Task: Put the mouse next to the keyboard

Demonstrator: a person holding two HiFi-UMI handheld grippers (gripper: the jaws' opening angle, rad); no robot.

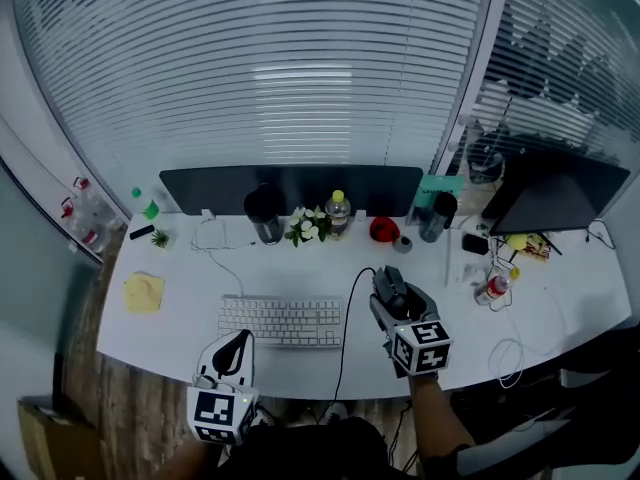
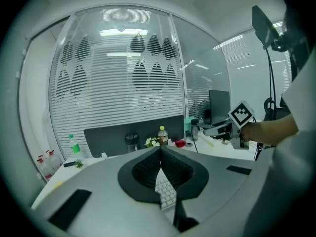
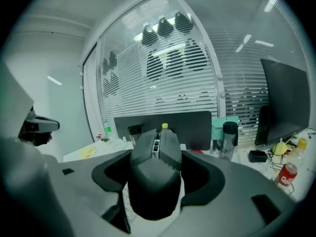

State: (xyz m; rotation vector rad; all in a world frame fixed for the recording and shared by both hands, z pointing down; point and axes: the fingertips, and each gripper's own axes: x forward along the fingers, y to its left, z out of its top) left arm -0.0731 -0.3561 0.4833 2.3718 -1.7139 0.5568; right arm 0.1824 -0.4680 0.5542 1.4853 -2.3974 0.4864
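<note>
Jaws of the right gripper (image 1: 391, 296) are seen clamped on the two sides of a black, angular plastic computer mouse (image 3: 155, 174), whose scroll wheel faces away from the hand. The mouse is carried over the white surface (image 1: 170, 320) near its front edge, just beside the right end of a flat white keyboard (image 1: 282, 322) and apart from it; whether its underside touches the surface cannot be told. A thin black cable (image 1: 347, 318) is draped between keyboard and mouse and runs off the front edge. The left gripper (image 1: 236, 346) is held at the front edge by the keyboard's left front corner, its jaws pressed together at the tips with nothing between them. A yellow cloth (image 1: 143, 292) lies toward the left edge, and a red drinks can (image 1: 492, 288) toward the right edge. Along the back edge, before a dark partition panel (image 1: 290, 186), a black cup (image 1: 265, 214), a small white-flowered plant (image 1: 306, 226) and a yellow-capped bottle (image 1: 338, 211) are lined up.
</note>
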